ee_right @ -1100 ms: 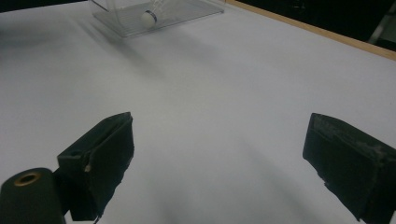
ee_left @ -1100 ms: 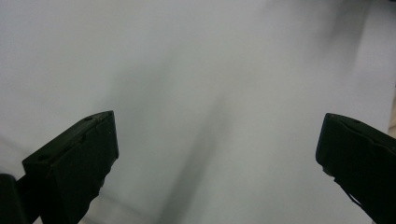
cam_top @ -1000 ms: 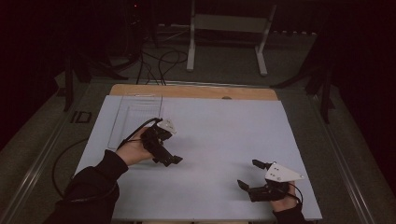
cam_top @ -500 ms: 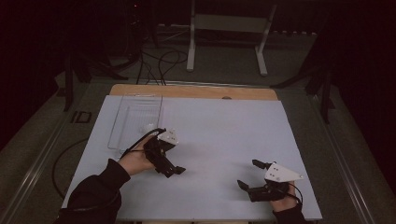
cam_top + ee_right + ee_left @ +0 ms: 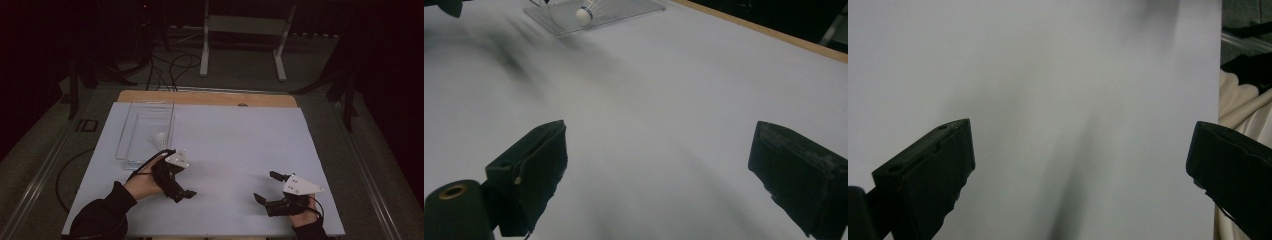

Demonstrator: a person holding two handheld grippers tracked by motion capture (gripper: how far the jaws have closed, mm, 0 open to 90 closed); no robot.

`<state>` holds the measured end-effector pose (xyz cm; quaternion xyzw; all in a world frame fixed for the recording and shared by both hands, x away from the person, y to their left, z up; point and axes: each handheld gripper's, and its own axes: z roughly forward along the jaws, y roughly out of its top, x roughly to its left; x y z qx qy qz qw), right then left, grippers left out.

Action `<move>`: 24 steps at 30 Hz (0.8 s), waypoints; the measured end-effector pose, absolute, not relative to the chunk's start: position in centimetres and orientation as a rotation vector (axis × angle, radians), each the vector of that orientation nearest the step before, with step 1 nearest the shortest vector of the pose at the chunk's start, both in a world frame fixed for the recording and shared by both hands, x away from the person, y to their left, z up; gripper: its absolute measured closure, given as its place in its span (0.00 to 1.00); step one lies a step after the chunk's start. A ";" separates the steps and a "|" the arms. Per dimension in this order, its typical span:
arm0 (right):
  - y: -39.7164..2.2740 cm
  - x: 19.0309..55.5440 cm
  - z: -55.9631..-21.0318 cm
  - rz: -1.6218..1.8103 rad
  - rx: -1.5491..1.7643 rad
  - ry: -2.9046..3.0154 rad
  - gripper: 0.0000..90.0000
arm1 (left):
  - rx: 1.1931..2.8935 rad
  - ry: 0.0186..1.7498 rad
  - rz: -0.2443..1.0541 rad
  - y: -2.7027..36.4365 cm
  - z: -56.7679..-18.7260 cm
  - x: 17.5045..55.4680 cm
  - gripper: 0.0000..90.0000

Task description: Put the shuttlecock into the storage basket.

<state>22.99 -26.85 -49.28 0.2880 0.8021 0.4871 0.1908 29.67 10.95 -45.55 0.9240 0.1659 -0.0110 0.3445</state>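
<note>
Now, by label:
Landmark: the clear tray (image 5: pixel 131 131) at the far left of the white mat (image 5: pixel 235 150).
Shuttlecock (image 5: pixel 160 140): lying inside the tray, near its front end.
Left gripper (image 5: pixel 183 193): jaws spread, empty; it has drawn back from the tray toward the person.
Right gripper (image 5: pixel 265 187): released, holding nothing, well right of the tray, unmoved.
Meaning: the placing looks finished; both hands seem to be retiring.

1. Shuttlecock (image 5: pixel 160 140): one, white, lying inside the tray.
2. Clear plastic tray (image 5: pixel 131 131): one, at the bench's far left.
3. Handheld grippers: two, the left gripper (image 5: pixel 181 193) and the right gripper (image 5: pixel 266 186), each with two black fingers, set wide apart.
4. Bench (image 5: pixel 235 140): one, white-topped with a wooden far edge.
5. White metal stand (image 5: pixel 243 30): one, on the floor beyond.
</note>
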 end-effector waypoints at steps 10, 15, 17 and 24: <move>-26.8 23.0 -49.3 1.368 0.812 2.258 0.10 | 2.398 0.444 -0.038 12.3 -47.0 28.3 0.00; -26.7 23.0 -49.3 1.365 0.812 2.263 0.10 | 2.372 0.476 -0.033 13.1 -47.5 27.7 0.00; -26.7 23.0 -49.3 1.367 0.812 2.265 0.10 | 2.380 0.486 -0.020 13.3 -47.7 27.4 0.00; -26.7 23.0 -49.4 1.366 0.811 2.266 0.10 | 2.383 0.516 0.012 14.5 -48.2 26.6 0.00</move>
